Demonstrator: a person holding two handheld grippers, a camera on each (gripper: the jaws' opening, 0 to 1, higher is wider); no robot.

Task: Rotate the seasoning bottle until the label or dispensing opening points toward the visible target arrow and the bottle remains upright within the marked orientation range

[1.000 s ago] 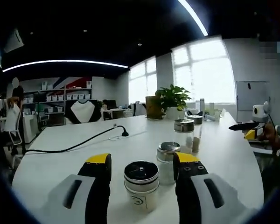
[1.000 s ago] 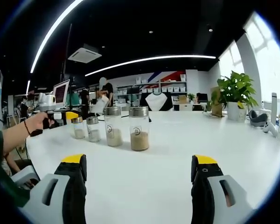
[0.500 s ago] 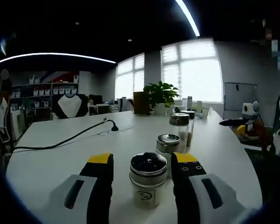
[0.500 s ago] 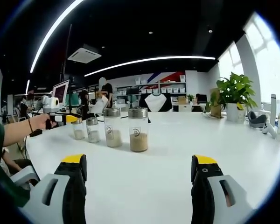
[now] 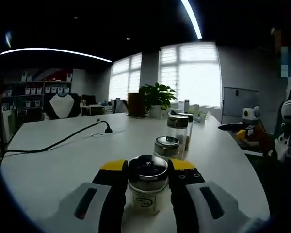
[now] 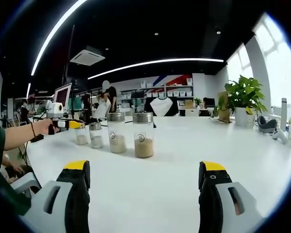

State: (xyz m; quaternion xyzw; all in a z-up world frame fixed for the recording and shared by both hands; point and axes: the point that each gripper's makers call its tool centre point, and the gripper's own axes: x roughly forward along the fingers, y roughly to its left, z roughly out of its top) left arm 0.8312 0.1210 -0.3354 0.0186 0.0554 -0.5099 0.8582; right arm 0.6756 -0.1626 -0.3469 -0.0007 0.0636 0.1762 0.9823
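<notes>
The left gripper [image 5: 146, 167] is squeezing the bottle [image 5: 147, 187], which is standing straight up on the table [image 5: 63, 160] with its label facing the camera. The right gripper [image 6: 144, 177] is sitting wide open, holding nothing. Three more bottles [image 5: 177, 133] are lining up behind.

a potted plant [image 5: 156, 98] and a black cable [image 5: 58, 142] sit on the white table [image 5: 63, 165].

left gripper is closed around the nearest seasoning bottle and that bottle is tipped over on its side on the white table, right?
Not quite. In the left gripper view the left gripper is closed around the nearest seasoning bottle, but that bottle stands upright on the white table, metal lid up, not on its side.
</notes>
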